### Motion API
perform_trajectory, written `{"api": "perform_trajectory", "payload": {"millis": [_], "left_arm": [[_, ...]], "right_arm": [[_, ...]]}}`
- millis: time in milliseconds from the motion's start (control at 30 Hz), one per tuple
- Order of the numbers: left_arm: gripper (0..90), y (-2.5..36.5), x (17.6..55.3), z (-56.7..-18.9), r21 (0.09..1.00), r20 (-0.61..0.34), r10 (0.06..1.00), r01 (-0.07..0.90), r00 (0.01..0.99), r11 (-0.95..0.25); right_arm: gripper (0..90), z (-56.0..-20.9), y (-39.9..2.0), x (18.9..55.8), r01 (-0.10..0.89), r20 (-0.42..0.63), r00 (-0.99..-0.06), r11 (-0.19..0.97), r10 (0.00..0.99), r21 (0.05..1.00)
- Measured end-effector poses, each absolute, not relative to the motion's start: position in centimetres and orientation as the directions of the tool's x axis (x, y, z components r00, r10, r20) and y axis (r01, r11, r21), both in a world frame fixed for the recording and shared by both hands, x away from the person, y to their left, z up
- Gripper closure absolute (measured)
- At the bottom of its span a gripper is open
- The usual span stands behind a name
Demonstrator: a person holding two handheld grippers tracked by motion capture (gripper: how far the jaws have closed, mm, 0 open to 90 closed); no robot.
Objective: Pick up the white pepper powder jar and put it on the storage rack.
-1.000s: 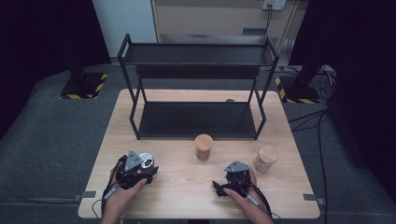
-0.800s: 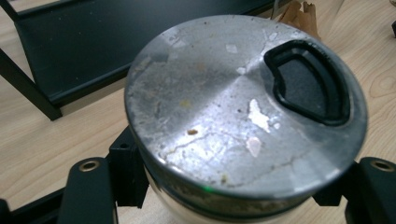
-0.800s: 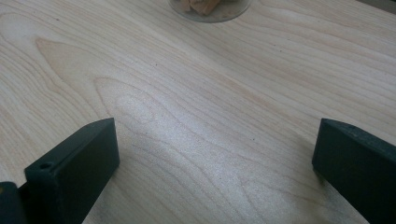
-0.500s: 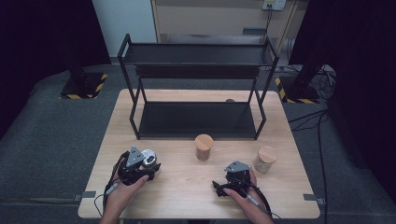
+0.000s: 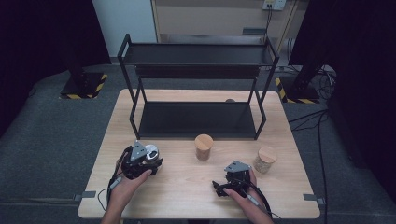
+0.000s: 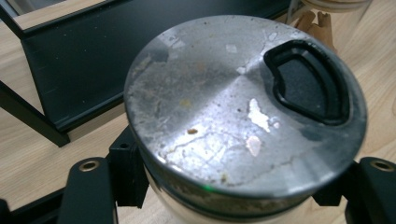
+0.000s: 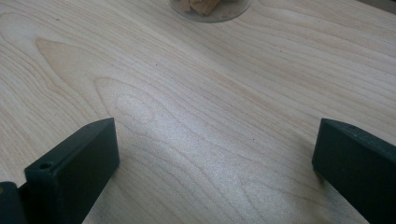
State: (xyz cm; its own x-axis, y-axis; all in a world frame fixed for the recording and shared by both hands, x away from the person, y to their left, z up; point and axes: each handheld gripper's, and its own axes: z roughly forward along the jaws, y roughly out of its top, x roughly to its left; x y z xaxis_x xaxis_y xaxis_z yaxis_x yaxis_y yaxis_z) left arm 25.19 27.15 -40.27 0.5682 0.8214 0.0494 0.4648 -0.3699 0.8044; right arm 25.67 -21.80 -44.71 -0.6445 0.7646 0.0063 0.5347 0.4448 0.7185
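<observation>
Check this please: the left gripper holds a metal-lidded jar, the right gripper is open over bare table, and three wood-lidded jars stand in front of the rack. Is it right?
Not quite: two wood-lidded jars stand in front of the rack, one near the middle and one to the right, as the high view shows. The left gripper does hold the metal-lidded jar, and the right gripper is open over bare table.

Left tongs [image 5: 148, 157] clamped, right tongs [image 7: 215, 154] agape

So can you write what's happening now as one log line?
left gripper: shut on metal-lidded jar | right gripper: open, nothing held, over table | shelf rack: empty
</observation>
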Motion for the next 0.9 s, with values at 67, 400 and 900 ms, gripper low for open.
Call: {"api": "perform_trajectory", "payload": {"millis": [67, 400, 900], "left_arm": [[29.1, 27.0, 25.5, -40.2, 0.802, 0.051, 0.821, 0.467, 0.568, -0.373], [29.1, 26.5, 26.8, -39.9, 0.801, 0.059, 0.812, 0.458, 0.581, -0.385], [29.1, 25.3, 28.6, -39.4, 0.799, 0.068, 0.796, 0.445, 0.602, -0.405]], "right_arm": [[0.7, -44.7, -21.8, 25.7, 0.534, 0.006, -0.645, 0.445, 0.764, 0.719], [0.7, -44.7, -21.8, 25.7, 0.535, 0.006, -0.645, 0.445, 0.764, 0.719], [0.7, -44.7, -21.8, 25.7, 0.535, 0.006, -0.645, 0.445, 0.765, 0.718]]}}
